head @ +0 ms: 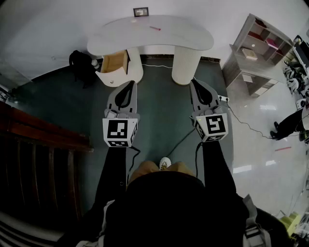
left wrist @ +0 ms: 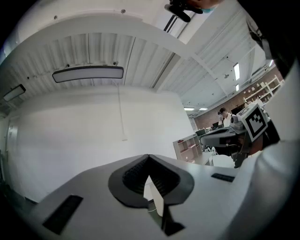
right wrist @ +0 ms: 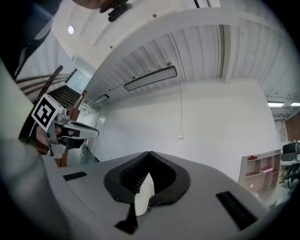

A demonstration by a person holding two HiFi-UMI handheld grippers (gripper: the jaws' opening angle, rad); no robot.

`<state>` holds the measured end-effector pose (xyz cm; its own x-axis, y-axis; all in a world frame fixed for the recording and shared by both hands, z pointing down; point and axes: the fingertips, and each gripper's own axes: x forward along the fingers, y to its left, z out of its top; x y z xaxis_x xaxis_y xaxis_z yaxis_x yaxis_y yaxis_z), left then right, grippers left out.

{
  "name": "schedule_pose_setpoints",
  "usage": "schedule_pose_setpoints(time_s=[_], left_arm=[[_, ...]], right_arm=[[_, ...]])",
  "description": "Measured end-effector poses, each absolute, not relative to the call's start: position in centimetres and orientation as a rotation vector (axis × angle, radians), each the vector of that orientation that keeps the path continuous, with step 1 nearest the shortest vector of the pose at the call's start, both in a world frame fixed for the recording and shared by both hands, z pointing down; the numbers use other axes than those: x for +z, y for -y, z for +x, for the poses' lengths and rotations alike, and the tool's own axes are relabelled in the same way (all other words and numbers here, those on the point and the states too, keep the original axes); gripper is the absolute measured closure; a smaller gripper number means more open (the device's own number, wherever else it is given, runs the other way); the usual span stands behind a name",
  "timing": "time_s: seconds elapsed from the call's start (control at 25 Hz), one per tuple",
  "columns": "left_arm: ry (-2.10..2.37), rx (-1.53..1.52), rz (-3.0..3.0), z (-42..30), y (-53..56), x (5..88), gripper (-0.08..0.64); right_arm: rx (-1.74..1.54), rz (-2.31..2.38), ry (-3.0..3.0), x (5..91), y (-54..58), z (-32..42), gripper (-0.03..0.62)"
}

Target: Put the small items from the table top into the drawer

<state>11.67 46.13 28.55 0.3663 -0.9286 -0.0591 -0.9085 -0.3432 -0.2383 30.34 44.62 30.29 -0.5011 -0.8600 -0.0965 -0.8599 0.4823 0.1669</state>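
A white curved table stands ahead of me. On its top lie a pink pen, a small white item and a dark framed object. In the left pedestal a wooden drawer stands pulled out. My left gripper and right gripper are held side by side over the dark floor, well short of the table. Both are shut with nothing between the jaws. The left gripper and the right gripper each point at the white wall, jaw tips meeting.
A grey shelf unit stands at the right. A black bag sits by the table's left pedestal. A wooden stair rail runs along the left. Cables trail on the floor. A person stands far right.
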Motion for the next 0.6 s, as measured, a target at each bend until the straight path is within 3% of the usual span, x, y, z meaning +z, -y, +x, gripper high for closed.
schedule_pose_setpoints(time_s=[0.6], left_arm=[[-1.637, -0.128, -2.429, 12.1, -45.0, 29.2, 0.551]], right_arm=[[-0.313, 1.578, 2.727, 30.1, -44.0, 30.8, 0.565]])
